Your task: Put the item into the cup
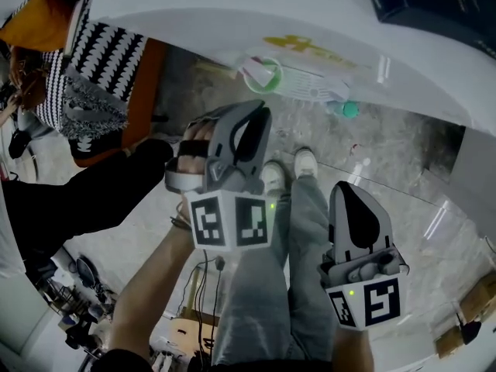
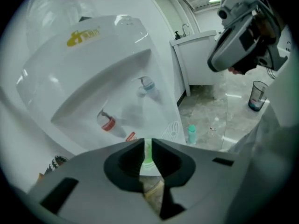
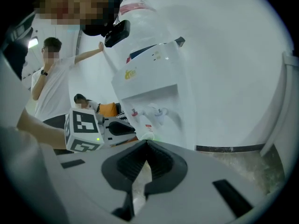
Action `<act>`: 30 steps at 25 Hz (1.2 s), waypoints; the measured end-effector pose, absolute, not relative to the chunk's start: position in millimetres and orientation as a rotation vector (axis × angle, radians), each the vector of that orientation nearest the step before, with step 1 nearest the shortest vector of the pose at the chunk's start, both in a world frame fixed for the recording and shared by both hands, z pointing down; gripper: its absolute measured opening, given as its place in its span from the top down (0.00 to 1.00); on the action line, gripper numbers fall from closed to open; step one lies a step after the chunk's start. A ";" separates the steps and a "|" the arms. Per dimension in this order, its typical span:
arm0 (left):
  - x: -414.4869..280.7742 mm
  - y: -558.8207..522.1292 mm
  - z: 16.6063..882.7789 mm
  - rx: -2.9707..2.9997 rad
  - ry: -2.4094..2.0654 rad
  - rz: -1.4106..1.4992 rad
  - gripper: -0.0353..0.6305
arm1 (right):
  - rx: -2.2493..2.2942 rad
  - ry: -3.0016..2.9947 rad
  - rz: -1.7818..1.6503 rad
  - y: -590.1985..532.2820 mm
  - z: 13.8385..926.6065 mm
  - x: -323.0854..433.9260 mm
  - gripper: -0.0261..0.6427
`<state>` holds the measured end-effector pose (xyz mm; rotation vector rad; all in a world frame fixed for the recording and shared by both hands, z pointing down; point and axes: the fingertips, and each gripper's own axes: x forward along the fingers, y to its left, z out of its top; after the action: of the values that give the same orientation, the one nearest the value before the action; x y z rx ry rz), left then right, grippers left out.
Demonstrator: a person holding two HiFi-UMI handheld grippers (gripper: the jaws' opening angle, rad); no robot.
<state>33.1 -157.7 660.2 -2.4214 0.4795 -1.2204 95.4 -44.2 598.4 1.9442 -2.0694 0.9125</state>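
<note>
Jaws on left hand-held gripper [image 2: 147, 146] slightly apart, empty, facing green cup [image 1: 266, 73] at water dispenser [image 2: 93, 64]; right hand-held gripper [image 3: 147, 143] closed, empty.

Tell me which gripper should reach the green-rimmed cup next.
Left, probably. The left gripper points straight at the cup just ahead, jaws slightly apart; the right gripper hangs farther back, jaws shut.

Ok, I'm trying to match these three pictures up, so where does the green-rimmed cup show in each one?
Head view: the cup sits top centre, on the water dispenser.
Left gripper view: cup is a green sliver in the slit between the jaws.
Right gripper view: cup is a faint green rim just above the jaw tips.
Shared landmark: the dispenser's yellow logo.
</note>
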 end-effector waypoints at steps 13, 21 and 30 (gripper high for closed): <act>-13.1 -121.9 613.2 -2.966 1.199 -0.983 0.93 | 1.940 -2.110 0.873 -65.0 600.5 79.6 0.95; -31.6 -105.0 615.7 -3.040 1.507 -0.947 0.93 | 1.891 -2.121 0.850 -59.2 602.4 72.3 0.95; -23.9 -79.6 581.4 -3.068 1.563 -0.900 0.93 | 1.856 -2.173 0.783 -64.1 569.4 65.8 0.95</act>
<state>-23.9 -79.6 581.4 -3.0681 1.5627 -0.9002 65.8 -64.1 569.4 1.8555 -2.1731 0.7834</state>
